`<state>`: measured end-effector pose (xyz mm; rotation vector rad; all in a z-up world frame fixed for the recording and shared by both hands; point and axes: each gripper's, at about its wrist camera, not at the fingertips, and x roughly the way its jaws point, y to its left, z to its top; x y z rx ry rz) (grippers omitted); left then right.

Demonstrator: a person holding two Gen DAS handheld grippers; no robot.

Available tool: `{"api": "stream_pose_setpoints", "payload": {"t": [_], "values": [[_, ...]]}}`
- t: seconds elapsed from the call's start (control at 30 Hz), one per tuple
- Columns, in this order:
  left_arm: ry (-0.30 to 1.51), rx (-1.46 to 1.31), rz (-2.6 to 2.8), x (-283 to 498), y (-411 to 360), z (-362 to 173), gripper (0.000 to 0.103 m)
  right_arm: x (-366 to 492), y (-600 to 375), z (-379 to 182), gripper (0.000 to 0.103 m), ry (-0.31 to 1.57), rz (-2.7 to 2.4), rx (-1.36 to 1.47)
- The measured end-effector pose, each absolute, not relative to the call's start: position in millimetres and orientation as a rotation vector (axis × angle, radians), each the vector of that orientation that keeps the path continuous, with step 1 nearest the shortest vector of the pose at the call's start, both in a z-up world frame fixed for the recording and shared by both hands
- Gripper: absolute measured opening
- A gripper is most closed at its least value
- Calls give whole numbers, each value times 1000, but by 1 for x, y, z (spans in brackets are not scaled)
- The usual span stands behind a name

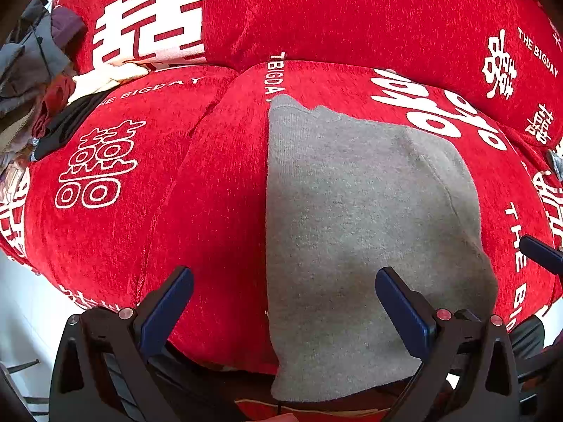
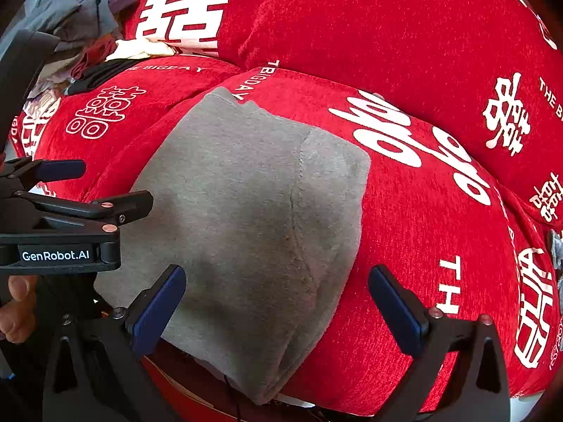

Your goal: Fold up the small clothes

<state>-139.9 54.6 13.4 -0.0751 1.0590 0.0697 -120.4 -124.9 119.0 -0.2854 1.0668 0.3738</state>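
A grey knit garment [image 1: 362,232] lies folded flat on a red sofa seat cushion, hanging a little over the front edge. It also shows in the right wrist view [image 2: 246,211]. My left gripper [image 1: 285,299] is open and empty, hovering over the garment's near left edge. My right gripper [image 2: 276,302] is open and empty, over the garment's near right part. The left gripper shows at the left of the right wrist view [image 2: 63,190]. A right fingertip [image 1: 538,253] shows at the right edge of the left wrist view.
The red sofa [image 1: 105,183] with white printed characters has back cushions [image 1: 352,14] behind the seat. A pile of mixed clothes [image 1: 38,81] lies at the far left of the sofa, also in the right wrist view [image 2: 84,28]. White floor [image 1: 21,316] lies below the front edge.
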Motion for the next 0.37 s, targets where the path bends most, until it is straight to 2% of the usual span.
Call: {"api": "stream_pose_setpoints", "payload": {"t": [0.37], "values": [[1074,-90,69,-140,55,10,103,-121,-126,116,103,1071,378,-287]]}}
